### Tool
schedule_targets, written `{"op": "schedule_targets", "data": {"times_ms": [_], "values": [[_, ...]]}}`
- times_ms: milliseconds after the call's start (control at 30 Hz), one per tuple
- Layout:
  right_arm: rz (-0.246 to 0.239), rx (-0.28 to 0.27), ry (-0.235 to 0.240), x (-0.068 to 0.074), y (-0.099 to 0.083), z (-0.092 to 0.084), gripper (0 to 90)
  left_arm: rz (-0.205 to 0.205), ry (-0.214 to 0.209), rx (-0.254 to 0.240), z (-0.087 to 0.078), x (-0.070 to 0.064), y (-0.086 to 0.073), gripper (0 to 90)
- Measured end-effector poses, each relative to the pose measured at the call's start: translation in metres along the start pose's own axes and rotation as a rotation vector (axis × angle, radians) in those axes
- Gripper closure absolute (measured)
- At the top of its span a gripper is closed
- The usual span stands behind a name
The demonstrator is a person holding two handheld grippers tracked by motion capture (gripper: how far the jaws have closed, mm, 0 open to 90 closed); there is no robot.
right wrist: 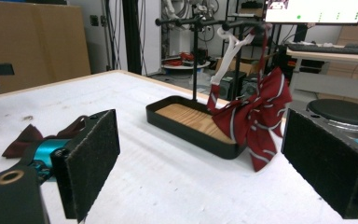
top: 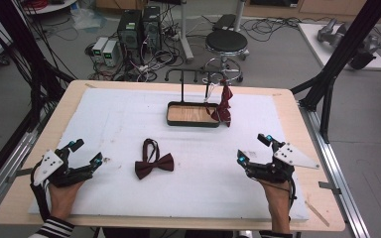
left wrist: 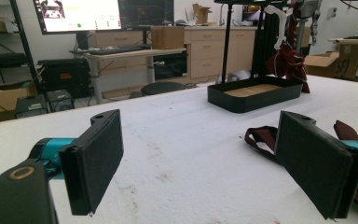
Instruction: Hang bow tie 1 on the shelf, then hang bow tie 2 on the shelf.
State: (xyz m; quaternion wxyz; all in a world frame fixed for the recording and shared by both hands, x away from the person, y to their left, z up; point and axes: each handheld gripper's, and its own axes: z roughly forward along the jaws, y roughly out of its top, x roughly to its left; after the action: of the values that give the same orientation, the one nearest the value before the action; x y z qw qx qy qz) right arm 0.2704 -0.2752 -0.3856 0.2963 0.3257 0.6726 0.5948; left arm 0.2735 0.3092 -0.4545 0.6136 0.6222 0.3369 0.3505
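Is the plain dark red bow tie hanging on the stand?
No, the plain bow tie lies flat on the white pad, while a striped bow tie hangs from the stand.

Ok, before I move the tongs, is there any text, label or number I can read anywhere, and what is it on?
None can be read.
Monitor behind the table: its screen shows content, too blurred to read.
Second monitor: bright screen with coloured dots, text too small.
Cardboard box: a dark scrawl, not legible.
Bow tie, striped bow tie, stand tray: no markings visible.
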Motion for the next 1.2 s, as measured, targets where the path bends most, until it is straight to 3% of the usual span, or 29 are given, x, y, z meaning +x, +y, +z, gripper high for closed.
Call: {"op": "schedule_targets", "data": {"times_ms": [267, 400, 600, 767, 1200], "values": [[0.022, -0.021, 0.011, 0.005, -0.013, 0.001, 10.5, 0.000, 0.001, -0.001, 0.000, 0.000, 0.000, 15.9], [0.016, 0.008, 0.009, 0.006, -0.018, 0.003, 10.5, 0.002, 0.001, -0.001, 0.000, 0.000, 0.000, 15.9], [0.039, -0.001, 0.002, 0.005, -0.026, 0.003, 10.5, 0.000, 0.002, 0.000, 0.000, 0.000, 0.000, 15.9], [0.065, -0.005, -0.002, 0.003, -0.031, -0.001, 10.5, -0.011, 0.002, -0.002, 0.000, 0.001, 0.000, 15.9], [0.067, 0.004, -0.008, 0.001, -0.033, -0.001, 10.5, -0.046, -0.001, -0.009, 0.000, 0.005, 0.002, 15.7]]}}
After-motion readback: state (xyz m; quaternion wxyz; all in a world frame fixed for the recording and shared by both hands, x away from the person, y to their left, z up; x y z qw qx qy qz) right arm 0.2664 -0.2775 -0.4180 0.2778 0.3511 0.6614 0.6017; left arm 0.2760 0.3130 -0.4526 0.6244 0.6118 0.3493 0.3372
